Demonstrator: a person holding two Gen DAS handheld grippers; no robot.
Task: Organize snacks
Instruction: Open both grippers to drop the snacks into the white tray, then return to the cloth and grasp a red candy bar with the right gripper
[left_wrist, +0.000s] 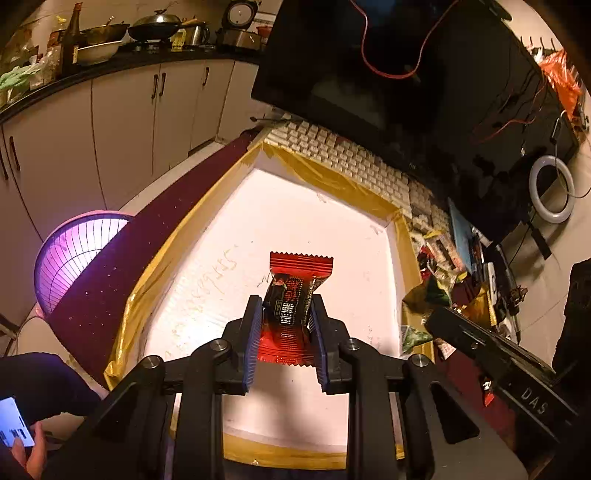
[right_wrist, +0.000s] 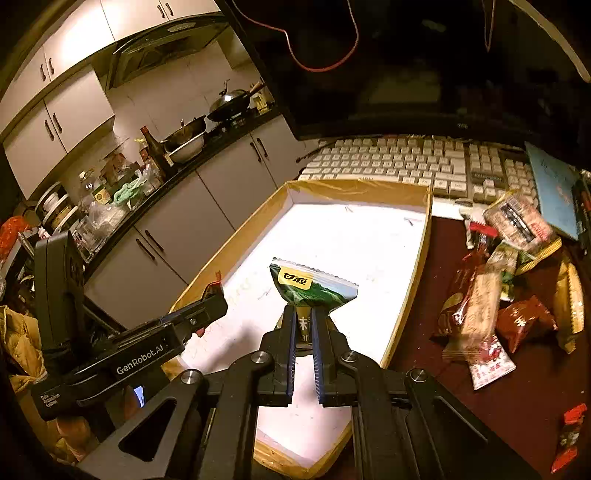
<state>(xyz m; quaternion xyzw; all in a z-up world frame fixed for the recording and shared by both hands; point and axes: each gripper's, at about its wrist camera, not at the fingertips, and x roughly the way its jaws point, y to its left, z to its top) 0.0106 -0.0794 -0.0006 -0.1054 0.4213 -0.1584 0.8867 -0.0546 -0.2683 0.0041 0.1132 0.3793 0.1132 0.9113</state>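
While both packets hang above the white floor of the shallow box (left_wrist: 229, 221), neither one touches it. At the centre of the left wrist view, a red and black snack packet (left_wrist: 295, 295) stands upright between the blue pads of the left gripper (left_wrist: 286, 314), which pinch its lower half; its serrated top edge pokes up free above the fingertips. At the centre of the right wrist view, a green and yellow snack packet (right_wrist: 314, 288) fans out above the right gripper (right_wrist: 303, 321), whose jaws are pressed nearly together on its narrow lower end.

The box has low walls lined with yellow tape (left_wrist: 332, 177), and its white floor lies bare from corner to corner, giving wide room under both packets. Its far wall sits just beside a cream keyboard (right_wrist: 406, 162), behind which a dark monitor (right_wrist: 406, 74) rises across the top of the frame. At the right of the right wrist view, a loose pile of snack packets (right_wrist: 509, 295) lies on the dark red tabletop (right_wrist: 461, 424) close to the box's right wall. The left gripper also shows at the lower left of that view, reaching over the box's left wall. A pink fan-like cage (left_wrist: 74, 251) sits at the left edge of the left wrist view, beyond the table.
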